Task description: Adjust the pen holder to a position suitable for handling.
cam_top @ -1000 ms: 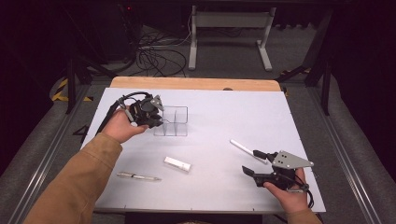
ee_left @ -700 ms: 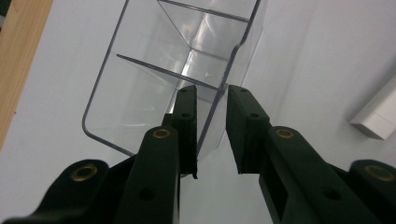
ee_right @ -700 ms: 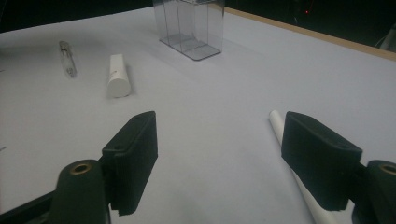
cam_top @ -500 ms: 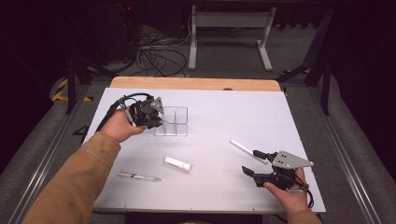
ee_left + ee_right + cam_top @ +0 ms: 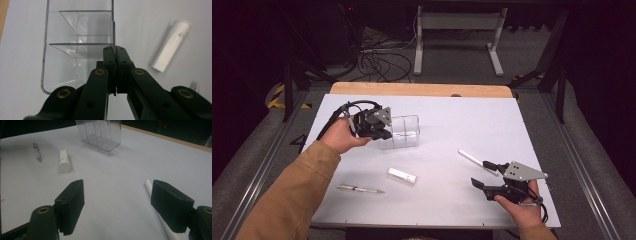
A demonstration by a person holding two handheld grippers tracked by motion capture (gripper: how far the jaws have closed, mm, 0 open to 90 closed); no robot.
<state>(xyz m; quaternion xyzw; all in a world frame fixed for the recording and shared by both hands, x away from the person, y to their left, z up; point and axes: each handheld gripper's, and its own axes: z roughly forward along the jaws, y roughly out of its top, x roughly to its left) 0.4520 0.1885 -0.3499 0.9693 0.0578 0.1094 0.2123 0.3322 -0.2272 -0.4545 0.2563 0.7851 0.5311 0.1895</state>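
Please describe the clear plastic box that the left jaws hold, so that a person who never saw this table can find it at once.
Look at the white table, toward its far left part, where the left gripper is shut on a thin wall. There is the clear plastic box, with inner dividers forming compartments. It is the one see-through thing; the white tube and the pens are slim and lie flat.

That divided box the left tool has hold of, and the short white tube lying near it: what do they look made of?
The divided box looks like clear, glossy hard plastic, likely acrylic: the table shows through its walls, and the edges catch the light. The left tool pinches one thin wall. The short white tube looks like matte white plastic, possibly paper; it shows no shine.
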